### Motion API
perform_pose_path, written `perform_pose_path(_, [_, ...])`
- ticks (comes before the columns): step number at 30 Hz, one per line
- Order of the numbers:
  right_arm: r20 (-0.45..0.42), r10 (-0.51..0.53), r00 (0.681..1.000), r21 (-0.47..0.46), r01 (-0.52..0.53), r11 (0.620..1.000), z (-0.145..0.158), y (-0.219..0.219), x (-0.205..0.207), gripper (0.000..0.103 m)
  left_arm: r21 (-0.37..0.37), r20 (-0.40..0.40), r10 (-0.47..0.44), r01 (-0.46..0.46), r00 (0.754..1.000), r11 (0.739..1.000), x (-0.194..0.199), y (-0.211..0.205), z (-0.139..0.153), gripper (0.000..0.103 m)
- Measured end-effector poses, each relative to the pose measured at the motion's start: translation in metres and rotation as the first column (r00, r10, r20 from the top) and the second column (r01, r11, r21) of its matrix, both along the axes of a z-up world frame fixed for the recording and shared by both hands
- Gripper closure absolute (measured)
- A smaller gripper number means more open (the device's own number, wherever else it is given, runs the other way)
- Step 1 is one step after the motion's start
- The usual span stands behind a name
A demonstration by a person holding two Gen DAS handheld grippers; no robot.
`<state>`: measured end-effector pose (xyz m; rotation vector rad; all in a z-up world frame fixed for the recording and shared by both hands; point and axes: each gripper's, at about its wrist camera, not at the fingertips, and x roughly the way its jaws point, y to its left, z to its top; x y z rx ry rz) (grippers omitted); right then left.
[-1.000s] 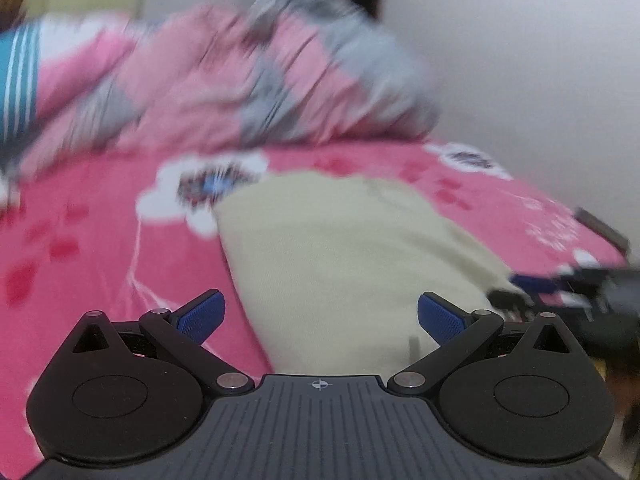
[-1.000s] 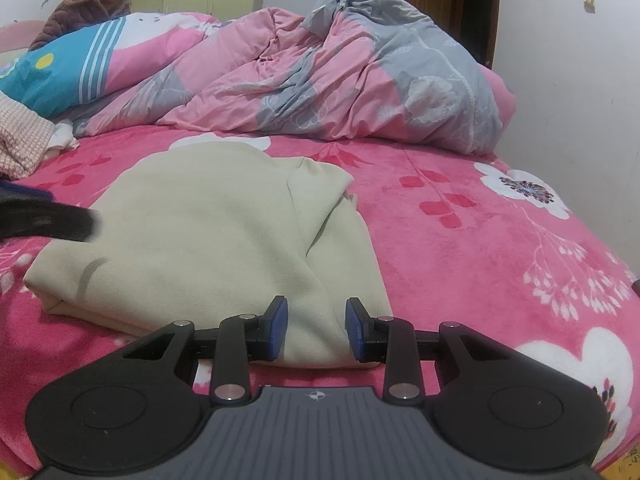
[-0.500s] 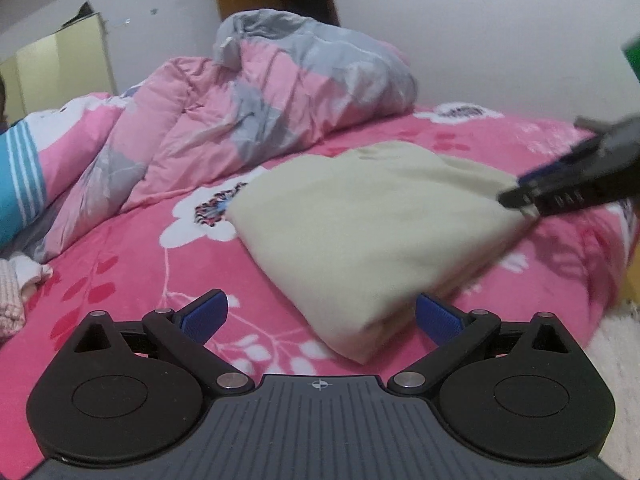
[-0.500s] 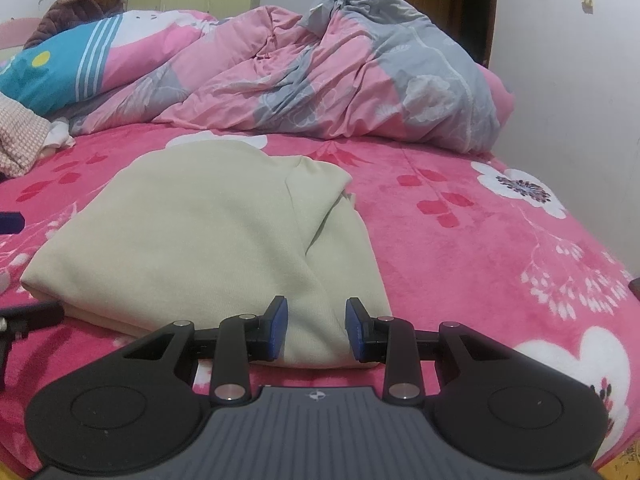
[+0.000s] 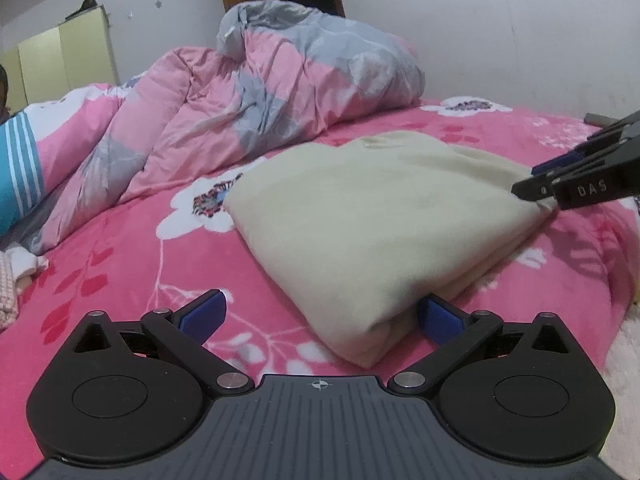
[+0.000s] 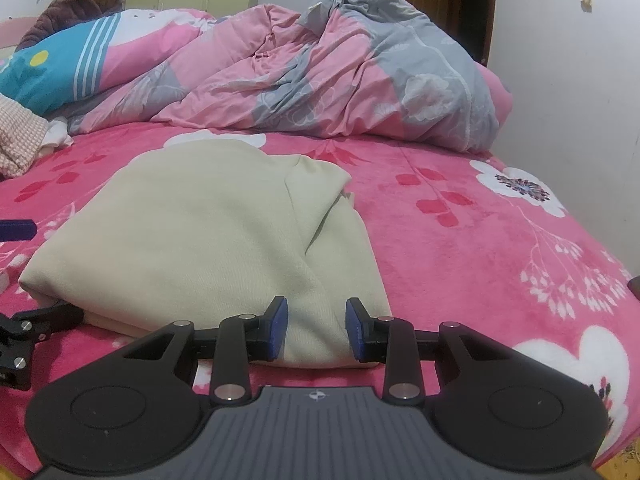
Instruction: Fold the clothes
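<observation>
Cream garment (image 5: 360, 216), folded into a thick pad, lies on the pink flowered bed (image 5: 120, 264), in front of the heaped pink-and-grey quilt (image 5: 280, 92); at the far left of the right wrist view a person in a dark jacket (image 6: 76, 8) sits behind a blue-striped pillow (image 6: 60, 76), and a checked cloth (image 6: 20, 136) lies at the bed's left edge; the left hand-held gripper (image 5: 320, 316) is spread wide at the garment's near left corner, one blue pad (image 5: 204, 312) clear over the bedspread, the other (image 5: 440, 318) just beside the folded edge, whether touching I cannot tell; the right hand-held gripper (image 6: 316, 326) sits at the garment's near right corner, its jaws partly apart with the cream fabric showing between the blue pads (image 6: 278, 328); whether those pads press the cloth I cannot tell; a white wall (image 6: 568, 60) borders the bed on the right.
</observation>
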<state>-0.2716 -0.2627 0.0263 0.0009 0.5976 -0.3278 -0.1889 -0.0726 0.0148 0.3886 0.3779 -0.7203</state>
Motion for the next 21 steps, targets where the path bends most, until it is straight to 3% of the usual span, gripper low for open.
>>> perform_pose_path(4, [0.0, -0.003, 1.0, 0.001, 0.003, 1.0, -0.001, 0.0, 0.001, 0.069, -0.036, 0.028, 0.006, -0.005, 1.0, 0.999, 0.0, -0.002, 0.004, 0.0])
perform_pose_path(10, [-0.001, -0.008, 1.0, -0.002, 0.008, 1.0, -0.001, 0.001, 0.001, 0.069, -0.031, 0.021, 0.005, -0.005, 1.0, 1.0, 0.008, -0.01, 0.002, 0.0])
perform_pose_path(14, [0.003, -0.01, 1.0, 0.005, 0.01, 1.0, -0.001, 0.0, 0.0, 0.069, 0.003, 0.038, 0.068, -0.068, 0.997, 0.998, 0.007, 0.001, 0.002, 0.0])
perform_pose_path(19, [0.008, -0.008, 1.0, 0.015, 0.008, 1.0, -0.002, -0.001, 0.0, 0.068, -0.037, -0.089, 0.103, -0.106, 0.991, 0.994, 0.018, 0.026, -0.004, 0.0])
perform_pose_path(21, [0.006, -0.008, 1.0, 0.015, 0.008, 1.0, -0.002, -0.002, 0.0, 0.068, -0.022, -0.06, 0.11, -0.112, 0.992, 0.994, 0.014, 0.018, -0.004, 0.0])
